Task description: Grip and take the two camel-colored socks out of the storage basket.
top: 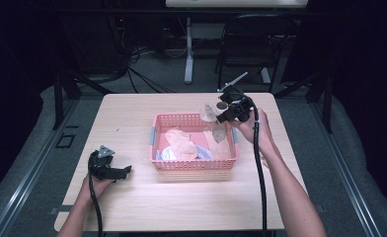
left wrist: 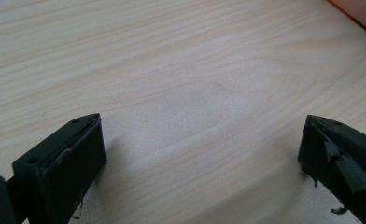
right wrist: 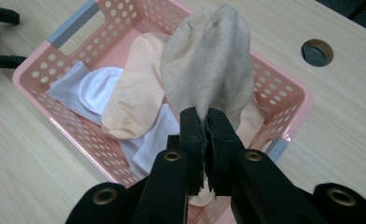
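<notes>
Nearest, the left gripper (top: pixel 113 170) rests low on the wooden table (top: pixel 132 118) at the person's left, well apart from the basket; its jaws stand wide, nothing between them, bare wood grain showing across the gap in the left gripper view; farther in, a pink perforated basket (top: pixel 194 164) sits mid-table, holding a peach sock (right wrist: pixel 134 93), a white sock (right wrist: pixel 99 88) and pale ribbed ones beneath; above its right end the right gripper (right wrist: pixel 204 122) has its jaws pressed tight on the edge of a beige sock (right wrist: pixel 209 60), which hangs lifted over the basket; beyond, a round hole (right wrist: pixel 317 52) in the tabletop; farthest, a dark chair (top: pixel 251 44) on the floor.
</notes>
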The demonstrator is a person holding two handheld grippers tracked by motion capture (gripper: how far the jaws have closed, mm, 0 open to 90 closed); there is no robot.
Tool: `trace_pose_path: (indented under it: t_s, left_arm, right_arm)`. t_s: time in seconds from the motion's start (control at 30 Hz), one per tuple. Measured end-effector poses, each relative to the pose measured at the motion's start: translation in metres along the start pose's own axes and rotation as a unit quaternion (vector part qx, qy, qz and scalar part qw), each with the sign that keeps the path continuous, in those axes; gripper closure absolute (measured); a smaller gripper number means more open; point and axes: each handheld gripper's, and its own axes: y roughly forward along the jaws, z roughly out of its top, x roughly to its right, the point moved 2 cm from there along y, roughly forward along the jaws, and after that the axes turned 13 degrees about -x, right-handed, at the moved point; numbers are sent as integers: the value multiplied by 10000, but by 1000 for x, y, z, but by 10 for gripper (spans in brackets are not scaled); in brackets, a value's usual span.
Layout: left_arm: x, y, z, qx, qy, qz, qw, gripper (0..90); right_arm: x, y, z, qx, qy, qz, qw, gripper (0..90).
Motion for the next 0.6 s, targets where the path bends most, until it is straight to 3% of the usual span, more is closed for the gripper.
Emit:
trace_pose_path:
  t_s: [0.33,0.6]
  left_arm:
    - [0,0,-1,2,-8,-3,10000,4]
    - [1,0,0,4,-10,-2,10000,4]
  right_arm:
    - [10,-30,-17,281,152,-114,9994,867]
    - [25,-56,-38,331,243,-266,9988,867]
